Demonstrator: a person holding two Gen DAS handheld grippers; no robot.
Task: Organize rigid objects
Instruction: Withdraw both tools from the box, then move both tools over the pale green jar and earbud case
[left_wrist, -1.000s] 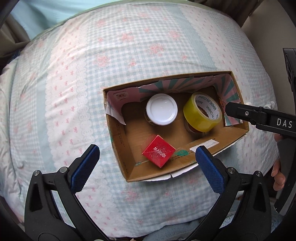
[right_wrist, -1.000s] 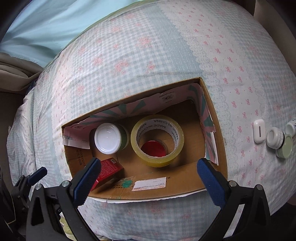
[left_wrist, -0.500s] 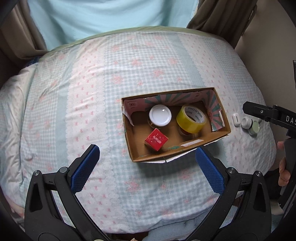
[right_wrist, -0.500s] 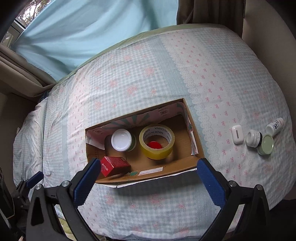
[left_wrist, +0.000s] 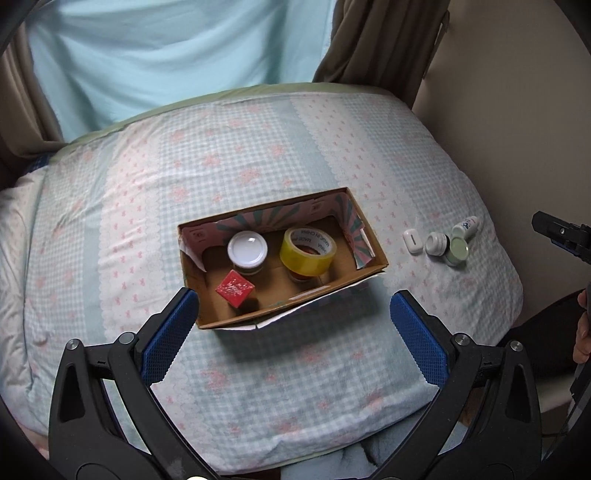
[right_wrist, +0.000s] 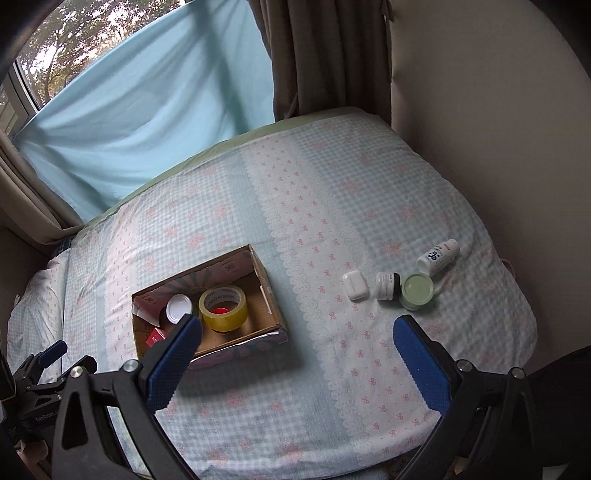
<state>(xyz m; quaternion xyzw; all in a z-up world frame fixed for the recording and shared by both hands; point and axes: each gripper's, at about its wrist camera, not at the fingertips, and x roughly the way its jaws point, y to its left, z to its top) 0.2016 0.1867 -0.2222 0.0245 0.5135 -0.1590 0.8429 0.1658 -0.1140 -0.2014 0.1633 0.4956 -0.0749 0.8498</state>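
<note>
Both grippers hang above the bed (right_wrist: 332, 192) with jaws spread wide and nothing held; the step in hand appears to be the interval between placements, with the next pick not yet begun.

The cardboard box (left_wrist: 373, 264) lies ahead of the left gripper (left_wrist: 291, 332), just beyond its jaw tips and between them; it holds a white-lidded jar (left_wrist: 247, 251), a yellow tape roll (left_wrist: 307, 251) and a red box (left_wrist: 235, 292).

Four loose items lie outside the box, ahead of the right gripper (right_wrist: 297, 350) and toward its right jaw: a white earbud case (right_wrist: 354, 285), a small dark-capped jar (right_wrist: 387, 285), a green-lidded tin (right_wrist: 417, 290) touching that jar, and a white bottle (right_wrist: 439, 256) lying on its side.

Judgement: the next move calls for the right gripper to descend on one loose item, probably the earbud case, nearest the box; the quilt is soft, so the jaws must close squarely.
</note>
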